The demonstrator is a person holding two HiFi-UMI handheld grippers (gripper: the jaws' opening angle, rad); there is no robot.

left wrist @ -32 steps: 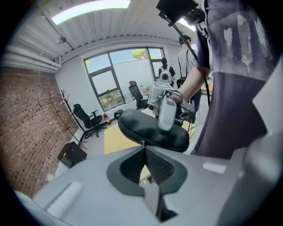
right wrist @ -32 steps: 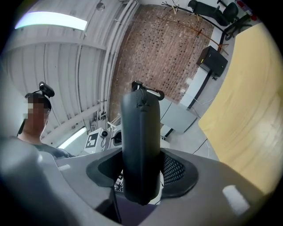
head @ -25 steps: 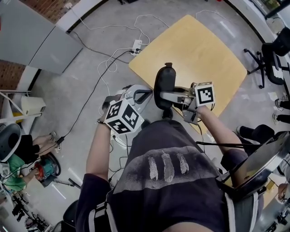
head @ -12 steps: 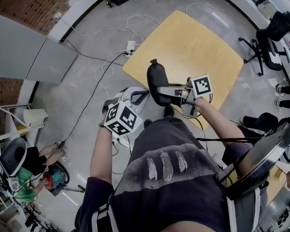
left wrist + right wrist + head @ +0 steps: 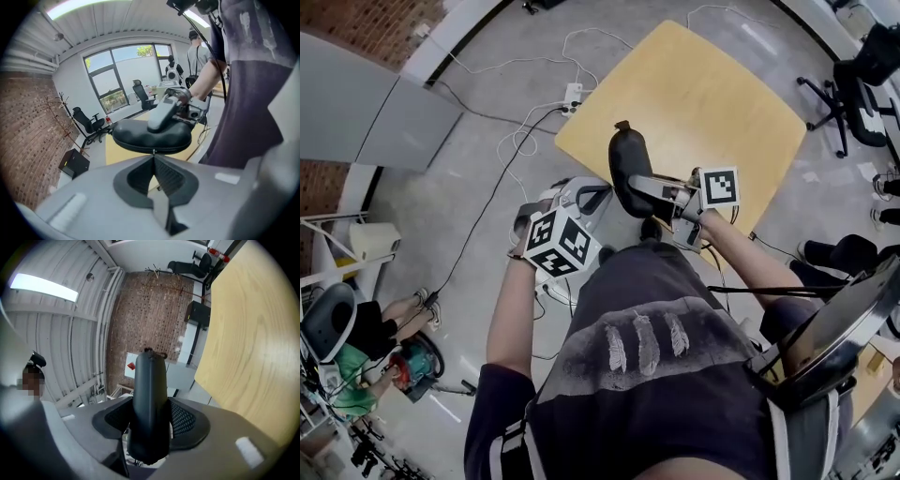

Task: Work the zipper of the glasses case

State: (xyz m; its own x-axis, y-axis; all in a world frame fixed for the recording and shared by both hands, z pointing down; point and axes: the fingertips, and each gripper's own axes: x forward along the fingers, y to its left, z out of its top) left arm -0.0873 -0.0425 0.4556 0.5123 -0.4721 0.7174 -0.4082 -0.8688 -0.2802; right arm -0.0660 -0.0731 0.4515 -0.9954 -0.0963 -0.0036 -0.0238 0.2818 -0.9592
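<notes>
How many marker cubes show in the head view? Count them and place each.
2. One marker cube sits on the left gripper, lower left of the glasses case; the other on the right gripper, right of it.

Right claw (image 5: 150,414) clamped on black glasses case (image 5: 150,399), pads pressing both sides; jaws just been closing further. Case upright in frame, small tab (image 5: 150,351) at far end. Wooden tabletop (image 5: 253,348) at right; brick wall (image 5: 154,310) behind.
</notes>
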